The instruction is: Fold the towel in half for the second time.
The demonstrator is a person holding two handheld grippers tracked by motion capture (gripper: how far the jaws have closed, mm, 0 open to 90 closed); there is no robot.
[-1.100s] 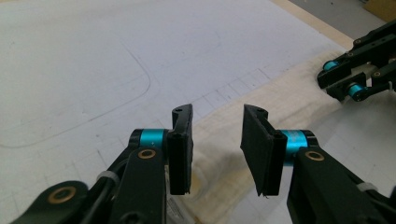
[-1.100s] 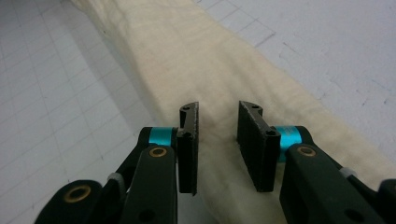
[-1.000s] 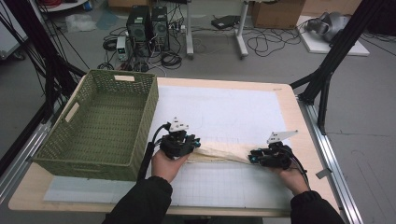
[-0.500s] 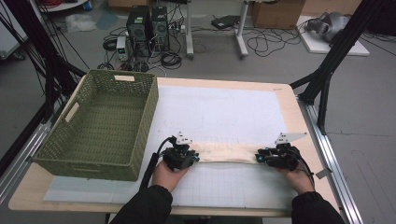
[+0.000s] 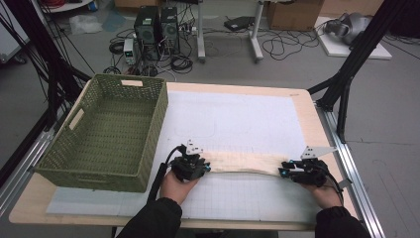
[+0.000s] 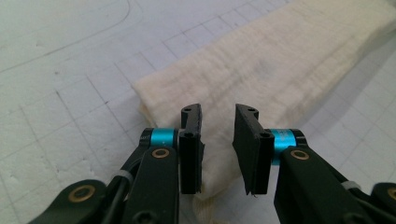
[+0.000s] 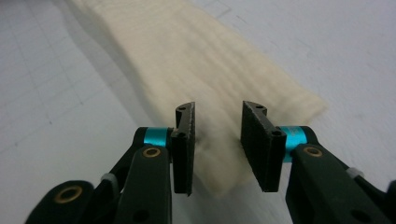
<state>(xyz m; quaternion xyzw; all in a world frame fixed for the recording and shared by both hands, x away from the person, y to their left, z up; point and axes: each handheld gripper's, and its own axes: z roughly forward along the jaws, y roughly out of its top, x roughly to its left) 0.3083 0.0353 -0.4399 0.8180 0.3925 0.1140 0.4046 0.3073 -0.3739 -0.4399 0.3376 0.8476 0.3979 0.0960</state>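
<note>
A long cream cloth [image 5: 242,162] lies flat in a folded strip on the white gridded mat [image 5: 237,119]. My left gripper [image 5: 205,167] sits at its left end, my right gripper [image 5: 283,171] at its right end. In the left gripper view the jaws of the left gripper [image 6: 218,112] stand apart over the cloth [image 6: 280,60]; they have just been opening, and the fabric lies beneath the gap without being pinched. In the right gripper view the right gripper [image 7: 217,109] is also open above the cloth's corner [image 7: 210,60].
A green woven basket [image 5: 106,171] stands empty at the table's left side, close to the left hand. The wooden table edge [image 5: 307,99] borders the mat on the right. Beyond the table are black frame legs, cables and computer towers on the floor.
The cloth, rumpled and slightly lifted a second ago, now lies straight and flat. The left hand came down toward the near edge, and the right hand moved right, drawing the strip out.
</note>
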